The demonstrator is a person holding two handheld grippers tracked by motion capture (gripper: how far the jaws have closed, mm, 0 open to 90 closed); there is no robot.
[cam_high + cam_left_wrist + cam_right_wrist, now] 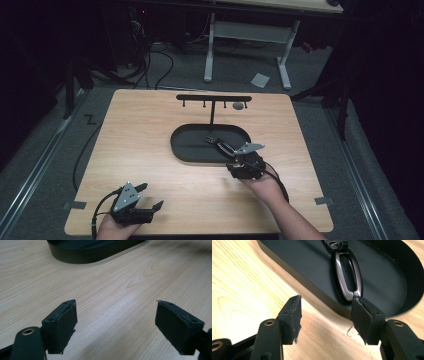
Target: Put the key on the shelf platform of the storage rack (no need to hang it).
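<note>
A dark metal oval carabiner (348,277) lies in the black oval tray (299,262), just beyond the right gripper's (325,315) parted, empty jaws; the left gripper (115,325) gapes empty over bare wood.

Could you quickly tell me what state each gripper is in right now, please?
Left gripper: open, holding nothing, over bare table.
Right gripper: open, holding nothing, at the near rim of the black tray, short of the metal carabiner.
</note>
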